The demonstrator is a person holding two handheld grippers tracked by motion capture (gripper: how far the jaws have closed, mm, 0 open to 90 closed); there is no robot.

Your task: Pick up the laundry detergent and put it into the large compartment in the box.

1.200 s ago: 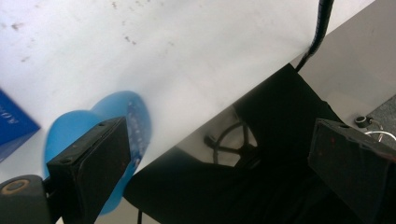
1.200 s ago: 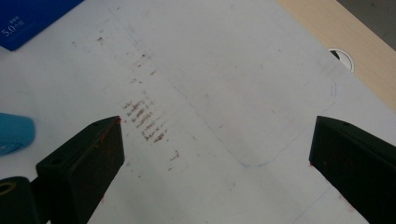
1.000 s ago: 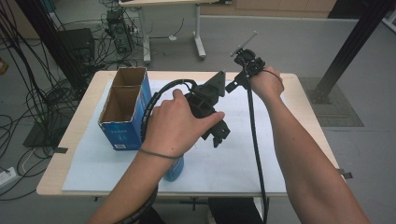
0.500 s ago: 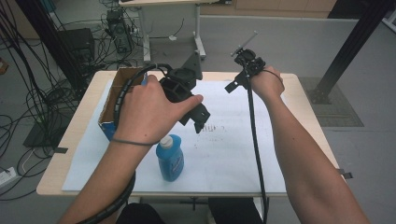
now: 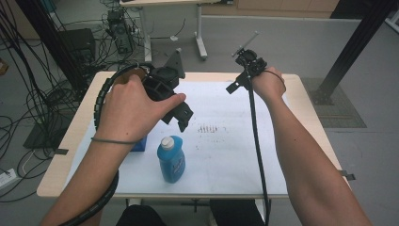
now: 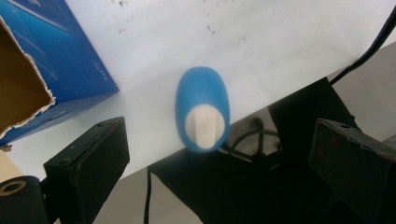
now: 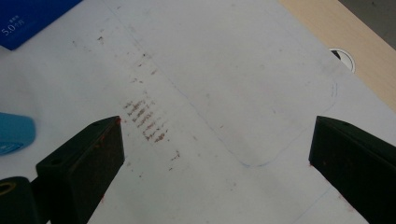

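High view: my left gripper (image 5: 181, 123) hung at eleven o'clock of the upright blue bottle (image 5: 171, 158), having shifted left off it. Left gripper view: jaws gaped wide, bottle (image 6: 202, 115) between them, untouched. Right gripper view: jaws wide over white paper (image 7: 224, 84).

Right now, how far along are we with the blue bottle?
The bottle already stands upright on the table's white sheet, out of the box. The left tongs hang open above it, holding nothing. The right tongs are open too. What comes next is unclear.
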